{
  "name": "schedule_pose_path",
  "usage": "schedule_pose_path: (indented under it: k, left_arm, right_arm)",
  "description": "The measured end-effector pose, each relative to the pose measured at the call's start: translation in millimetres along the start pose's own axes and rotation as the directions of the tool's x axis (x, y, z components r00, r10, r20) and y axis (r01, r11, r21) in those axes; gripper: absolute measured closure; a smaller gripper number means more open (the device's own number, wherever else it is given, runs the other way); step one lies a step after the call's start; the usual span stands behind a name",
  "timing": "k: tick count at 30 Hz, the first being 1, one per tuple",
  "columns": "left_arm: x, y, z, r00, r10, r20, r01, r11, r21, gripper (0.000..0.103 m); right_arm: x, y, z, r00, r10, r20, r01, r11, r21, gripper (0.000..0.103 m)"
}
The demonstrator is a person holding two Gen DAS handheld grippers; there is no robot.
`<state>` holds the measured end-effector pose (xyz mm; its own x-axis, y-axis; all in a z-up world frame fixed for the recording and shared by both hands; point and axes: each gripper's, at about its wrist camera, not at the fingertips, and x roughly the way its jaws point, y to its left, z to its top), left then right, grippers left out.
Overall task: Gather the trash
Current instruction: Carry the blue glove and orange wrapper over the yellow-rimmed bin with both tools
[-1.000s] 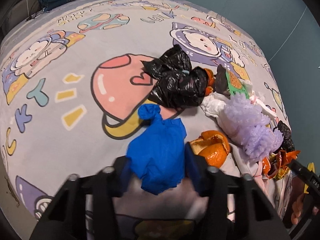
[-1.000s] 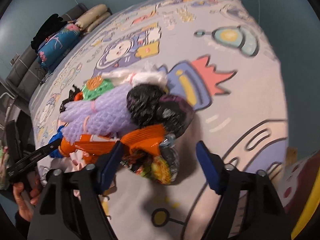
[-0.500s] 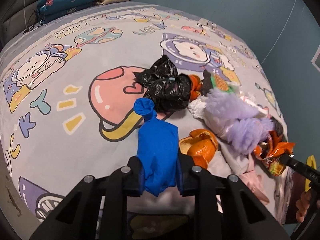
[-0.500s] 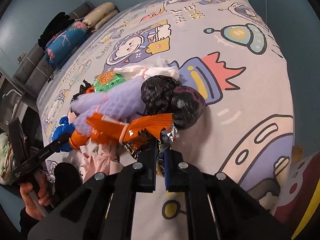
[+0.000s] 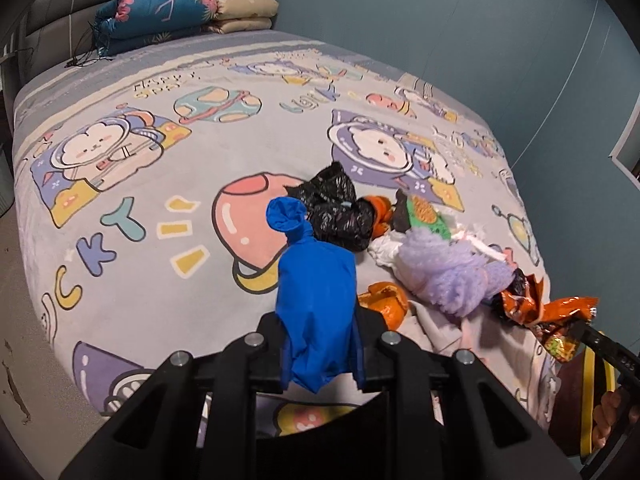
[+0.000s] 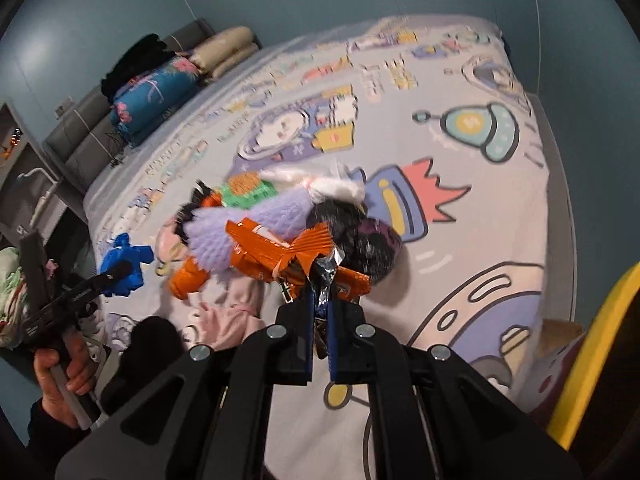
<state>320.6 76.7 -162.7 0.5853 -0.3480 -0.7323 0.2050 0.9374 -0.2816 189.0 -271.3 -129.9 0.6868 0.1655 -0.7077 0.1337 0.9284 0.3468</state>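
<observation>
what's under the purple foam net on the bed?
White crumpled tissue shows at the edge of the purple foam net, and pale pink cloth spreads in front of it. A black bag lies beside it. Whatever sits directly beneath is covered.

light: dim, even indoor | left view sharp | right view motion-blurred | edges: fisheye-bent, dark-vignetted

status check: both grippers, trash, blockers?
Left gripper shut on blue bag. Right gripper shut on orange wrapper. Remaining trash pile on bed; nothing blocking.
</observation>
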Motion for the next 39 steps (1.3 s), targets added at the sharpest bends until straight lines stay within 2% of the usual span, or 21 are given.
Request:
schedule_pose_path:
  k: [9,13,18,24,30,39]
  left_arm:
    - [-31,-12,-1,0.999,-0.014,0.046,0.013,1.0,0.013,0.083]
    - [-42,-18,-2,0.998,-0.015,0.063,0.014,1.0,0.019,0.083]
    - [-55,-30,-6,0.996,-0.025,0.082,0.021,0.999,0.045,0.083]
    - [-74,-61,-8,0.992,-0.079,0.103,0.069,0.993,0.091,0.083]
    - [-93,-116,-18,0.98,-0.17,0.103,0.148,0.97,0.192,0.083]
    - [-110,-201,-43,0.955,-0.293,0.046,0.261,0.904,0.338,0.083]
  right_arm:
    - [-49,-5,12,0.995,0.049,0.087,-0.05,0.999,0.02,0.099]
    - [-62,-10,14,0.992,0.076,0.1,-0.081,0.996,0.041,0.099]
    - [-87,-13,16,0.987,0.07,0.148,-0.075,0.997,0.031,0.099]
    - [-110,-24,14,0.984,0.044,0.173,-0.051,0.998,0.037,0.099]
    - [-140,-45,11,0.979,-0.004,0.205,-0.007,0.998,0.056,0.099]
    - [-192,-79,6,0.95,-0.107,0.292,0.084,0.993,0.089,0.099]
